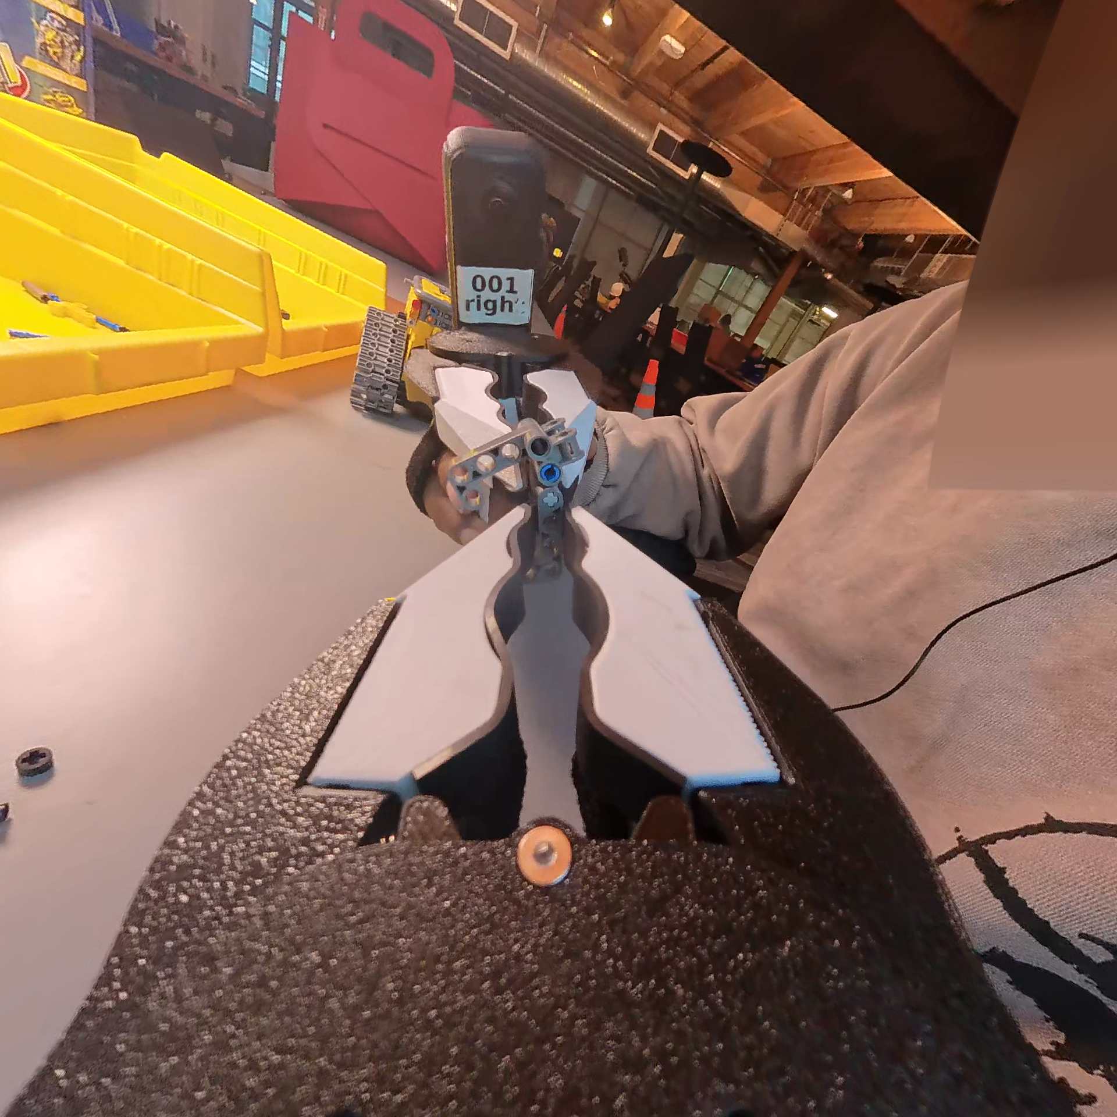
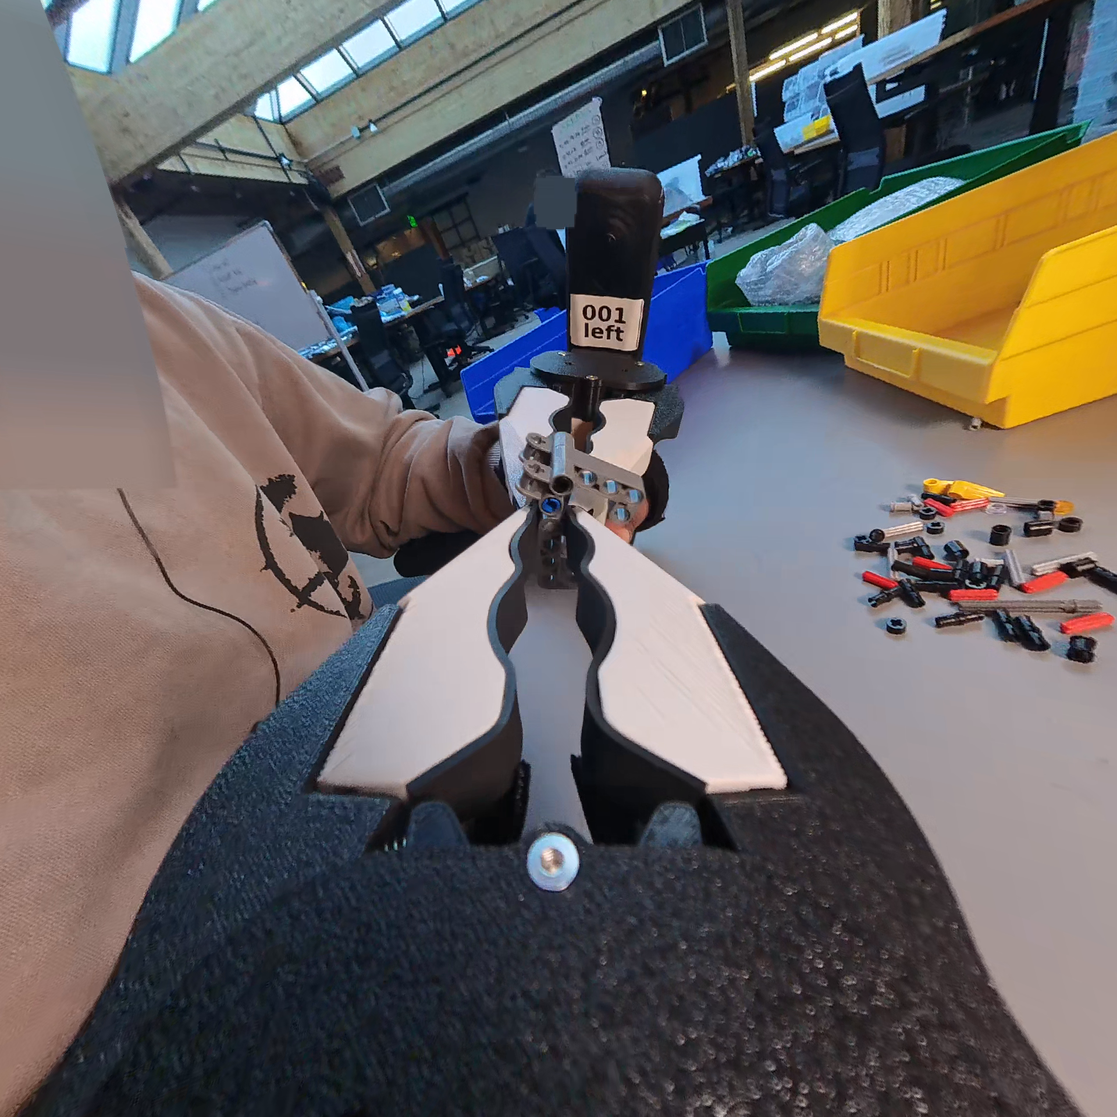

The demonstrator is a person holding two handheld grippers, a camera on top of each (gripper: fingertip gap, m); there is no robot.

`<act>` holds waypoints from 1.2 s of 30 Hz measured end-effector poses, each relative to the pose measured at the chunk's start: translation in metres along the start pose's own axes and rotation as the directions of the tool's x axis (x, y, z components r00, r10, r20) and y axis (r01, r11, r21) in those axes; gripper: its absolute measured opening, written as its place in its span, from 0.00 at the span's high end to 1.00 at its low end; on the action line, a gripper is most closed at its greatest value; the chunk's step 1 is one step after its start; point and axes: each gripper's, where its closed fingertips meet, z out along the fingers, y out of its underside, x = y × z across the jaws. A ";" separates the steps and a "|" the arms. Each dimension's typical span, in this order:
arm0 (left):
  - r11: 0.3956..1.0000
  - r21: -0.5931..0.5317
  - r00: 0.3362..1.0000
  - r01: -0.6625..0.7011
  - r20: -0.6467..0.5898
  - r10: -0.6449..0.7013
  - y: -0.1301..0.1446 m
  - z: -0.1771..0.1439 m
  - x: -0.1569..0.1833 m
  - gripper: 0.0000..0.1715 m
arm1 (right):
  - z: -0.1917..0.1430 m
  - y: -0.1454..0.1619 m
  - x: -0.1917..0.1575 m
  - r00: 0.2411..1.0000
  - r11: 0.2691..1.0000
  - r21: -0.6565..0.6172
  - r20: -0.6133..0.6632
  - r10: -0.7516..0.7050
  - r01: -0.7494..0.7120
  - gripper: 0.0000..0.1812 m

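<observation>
A big workshop: timber beams point(image 2: 199, 115), parts bins point(image 2: 967, 314), loose building-toy pieces point(image 2: 979, 574).

Light: bright, even daylight from skylights point(image 2: 338, 66) far left in the right wrist view; warm ceiling lamps point(image 1: 607, 18) in the left.
Shadows: soft, faint on the table point(image 2: 846, 725).
Glare: mild sheen on table.
Distortion: strong wide-angle bending at edges.
Blur: near corners smeared; centre sharp.
</observation>
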 end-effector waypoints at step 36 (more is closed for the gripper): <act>0.998 0.061 0.998 -0.005 0.071 0.000 -0.017 -0.023 -0.016 0.96 | -0.002 0.074 0.012 0.933 0.844 -0.438 -0.033 -0.358 0.309 0.97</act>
